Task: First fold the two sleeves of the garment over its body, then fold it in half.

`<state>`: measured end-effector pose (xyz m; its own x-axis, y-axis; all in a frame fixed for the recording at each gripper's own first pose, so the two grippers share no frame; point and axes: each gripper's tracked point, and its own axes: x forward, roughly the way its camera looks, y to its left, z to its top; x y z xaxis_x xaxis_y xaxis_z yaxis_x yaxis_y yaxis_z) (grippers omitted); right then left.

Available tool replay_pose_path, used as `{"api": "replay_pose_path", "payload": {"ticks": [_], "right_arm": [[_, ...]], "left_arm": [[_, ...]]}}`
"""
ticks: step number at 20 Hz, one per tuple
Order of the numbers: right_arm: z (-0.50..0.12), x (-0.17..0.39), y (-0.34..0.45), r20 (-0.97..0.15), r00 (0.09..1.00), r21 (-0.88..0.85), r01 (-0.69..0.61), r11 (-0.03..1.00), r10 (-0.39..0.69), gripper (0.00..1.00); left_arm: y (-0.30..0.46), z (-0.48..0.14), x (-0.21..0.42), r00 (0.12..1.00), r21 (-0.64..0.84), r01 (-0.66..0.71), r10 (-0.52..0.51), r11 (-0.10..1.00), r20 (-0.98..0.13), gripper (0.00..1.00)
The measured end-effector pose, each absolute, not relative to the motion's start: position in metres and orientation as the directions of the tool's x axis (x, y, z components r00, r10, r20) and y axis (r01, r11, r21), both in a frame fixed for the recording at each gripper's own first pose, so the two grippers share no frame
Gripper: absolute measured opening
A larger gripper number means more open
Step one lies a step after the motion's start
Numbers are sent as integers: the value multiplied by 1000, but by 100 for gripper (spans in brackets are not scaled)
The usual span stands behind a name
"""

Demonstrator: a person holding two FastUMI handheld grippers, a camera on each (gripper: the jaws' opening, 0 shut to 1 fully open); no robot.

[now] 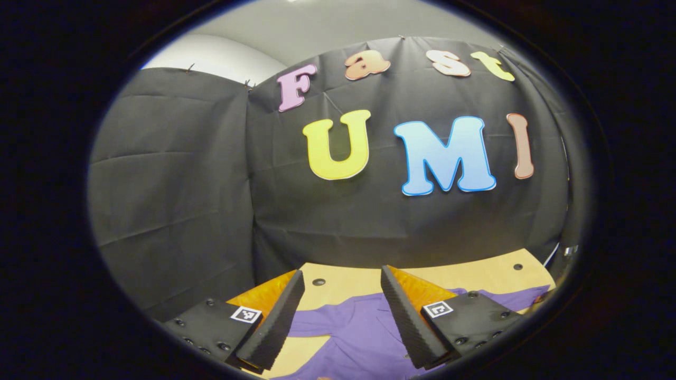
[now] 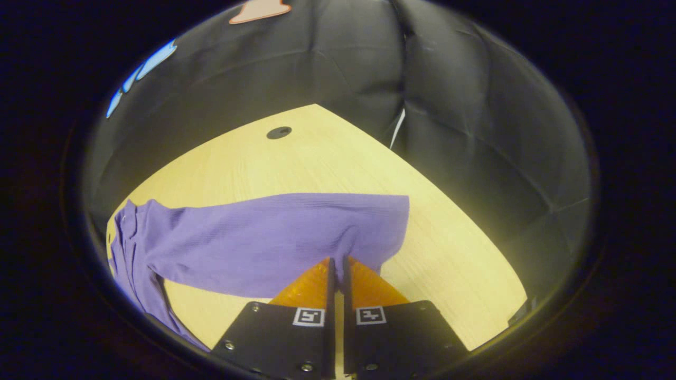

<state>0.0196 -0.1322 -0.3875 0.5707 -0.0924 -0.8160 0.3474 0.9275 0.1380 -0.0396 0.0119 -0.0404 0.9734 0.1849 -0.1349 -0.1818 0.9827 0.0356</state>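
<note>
Right claw (image 2: pixel 337 259): fingers drawn together to a thin slit, tips at near hem of purple sleeve (image 2: pixel 274 240). Whether cloth is pinched between tips: cannot tell, tips overlap sleeve edge and slit hides any fold. Sleeve stretched flat across bench (image 2: pixel 449 253), running from claw tips leftward to garment body. Cuff end just right of claw tips, cut square, lying on bare wood. Garment (image 2: pixel 124 248) bunched at far left of sleeve, seams visible, trailing down toward lower left. Dark round hole (image 2: pixel 279 132) in bench well beyond sleeve, near back edge. Black cloth wall behind bench corner, pale strip showing at seam.

Left claw (image 1: pixel 342 295): fingers wide apart, nothing between them, held above garment (image 1: pixel 364 327) and not touching it. Ribbed pads (image 1: pixel 406 316) facing inward. Purple cloth spread on bench (image 1: pixel 348 282) below and beyond claw, one sleeve (image 1: pixel 515 296) reaching out to right past right finger, another part extending left between fingers. Two dark holes in bench beyond garment: one (image 1: pixel 318 282) just past left finger, one (image 1: pixel 517 266) farther right near bench edge. Black cloth wall (image 1: pixel 211 184) upright behind bench, pale ceiling above it.
</note>
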Motion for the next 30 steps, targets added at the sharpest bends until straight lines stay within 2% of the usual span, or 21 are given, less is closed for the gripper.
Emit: {"api": "replay_pose_path", "payload": {"ticks": [5, 10, 15, 21, 24, 30], "right_arm": [[-385, 20, -128, -829, 556, 163, 357, 920, -69, 8], [-360, 33, -87, -796, 606, 249, 326, 912, 1, 8], [-318, 55, -16, -735, 670, 365, 260, 894, 105, 8], [-258, 72, 88, -650, 722, 430, 91, 898, 238, 7], [-237, 80, 139, -617, 727, 471, 32, 882, 303, 7], [-221, 74, 222, -572, 695, 604, -2, 797, 436, 7]], "left_arm": [[22, -46, -44, 970, 28, -196, 198, 980, -145, 100], [34, -51, -46, 965, 12, -214, 213, 977, -152, 100], [61, -59, -50, 962, 2, -225, 223, 974, -157, 100], [104, -73, -55, 952, -13, -255, 249, 967, -178, 100], [133, -82, -61, 943, -15, -281, 273, 960, -189, 100], [194, -103, -71, 916, -13, -343, 331, 939, -227, 100]]}}
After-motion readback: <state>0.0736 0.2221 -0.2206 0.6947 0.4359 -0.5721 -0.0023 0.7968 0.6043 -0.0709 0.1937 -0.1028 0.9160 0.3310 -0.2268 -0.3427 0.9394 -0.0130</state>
